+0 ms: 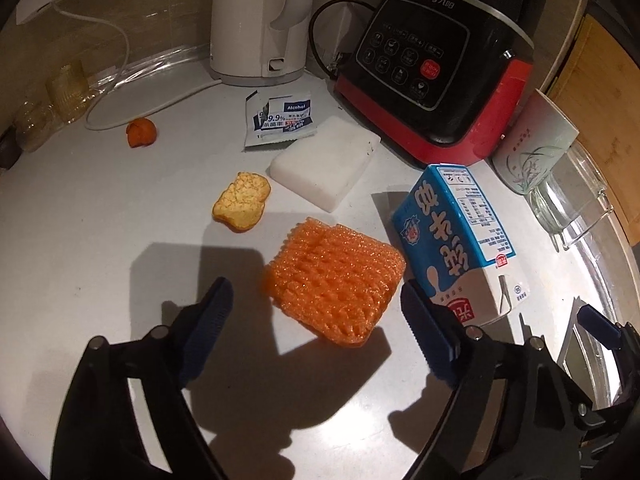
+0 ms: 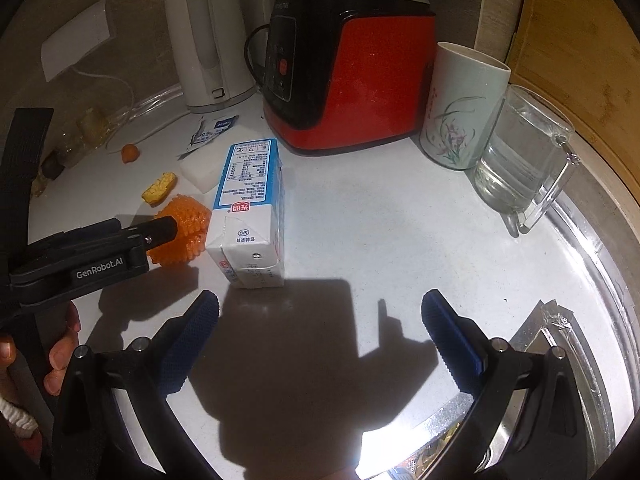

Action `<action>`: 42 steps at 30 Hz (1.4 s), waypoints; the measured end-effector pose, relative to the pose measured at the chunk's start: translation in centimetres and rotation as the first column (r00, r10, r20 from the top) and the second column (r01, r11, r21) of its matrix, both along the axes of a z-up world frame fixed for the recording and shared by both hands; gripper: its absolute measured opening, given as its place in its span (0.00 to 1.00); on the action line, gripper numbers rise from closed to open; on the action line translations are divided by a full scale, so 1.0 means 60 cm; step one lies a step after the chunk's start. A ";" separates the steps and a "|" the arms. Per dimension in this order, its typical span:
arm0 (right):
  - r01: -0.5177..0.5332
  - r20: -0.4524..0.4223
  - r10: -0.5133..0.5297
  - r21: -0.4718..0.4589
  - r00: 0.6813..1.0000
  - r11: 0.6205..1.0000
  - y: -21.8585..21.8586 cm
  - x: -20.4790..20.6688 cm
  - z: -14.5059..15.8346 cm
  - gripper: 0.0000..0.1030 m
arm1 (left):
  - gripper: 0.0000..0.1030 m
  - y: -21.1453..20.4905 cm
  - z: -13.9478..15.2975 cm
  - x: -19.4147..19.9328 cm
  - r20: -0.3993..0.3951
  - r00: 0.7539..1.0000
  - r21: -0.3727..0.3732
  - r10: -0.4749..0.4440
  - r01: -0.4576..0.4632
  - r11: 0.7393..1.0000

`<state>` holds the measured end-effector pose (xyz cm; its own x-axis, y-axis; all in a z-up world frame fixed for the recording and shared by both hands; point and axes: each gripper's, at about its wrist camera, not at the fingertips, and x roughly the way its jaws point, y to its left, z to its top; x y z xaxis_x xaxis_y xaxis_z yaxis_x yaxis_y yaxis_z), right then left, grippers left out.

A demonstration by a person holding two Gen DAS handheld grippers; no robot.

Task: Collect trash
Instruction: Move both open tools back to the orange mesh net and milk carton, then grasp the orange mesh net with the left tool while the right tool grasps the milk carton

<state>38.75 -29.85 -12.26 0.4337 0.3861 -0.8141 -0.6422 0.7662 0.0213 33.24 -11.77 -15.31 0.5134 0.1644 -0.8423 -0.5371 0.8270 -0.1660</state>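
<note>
An orange foam net [image 1: 336,280] lies flat on the white counter. My left gripper [image 1: 314,288] hangs over it, open, a pad on either side and neither pressing on it. In the right wrist view one of its fingers [image 2: 160,234] crosses the net [image 2: 188,220]. A blue and white milk carton [image 1: 452,248] lies on its side just right of the net. My right gripper [image 2: 320,300] stands open over bare counter in front of the carton [image 2: 252,208]. Farther back lie a piece of orange peel [image 1: 242,202], a small orange scrap [image 1: 141,132] and a torn alcohol wipe packet [image 1: 280,120].
A white sponge block [image 1: 326,164] lies behind the net. A white kettle [image 1: 260,20] and a red and black blender base [image 1: 432,80] stand at the back. A flowered cup [image 2: 460,108] and a glass jug [image 2: 520,160] stand at the right, by the sink rim [image 2: 592,288].
</note>
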 end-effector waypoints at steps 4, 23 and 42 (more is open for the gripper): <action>-0.021 -0.004 0.021 0.008 1.000 1.000 0.007 0.007 -0.005 0.98 | 0.80 -0.004 -0.012 0.010 -0.012 1.000 0.005 0.003 -0.003 1.000; -0.087 0.002 0.087 0.012 0.996 0.996 0.040 0.007 -0.010 0.98 | 0.24 -0.011 -0.008 0.029 -0.008 1.000 0.018 -0.025 0.025 1.000; -0.101 -0.053 0.101 0.003 0.994 0.995 0.136 0.037 -0.048 0.86 | 0.23 0.033 0.044 -0.067 0.042 0.998 0.024 0.052 -0.053 0.998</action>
<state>40.94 -21.71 -15.11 0.3490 0.4262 -0.8346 -0.7141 0.6977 0.0577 29.20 -9.79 -12.69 0.5376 0.2128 -0.8159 -0.5733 0.8018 -0.1686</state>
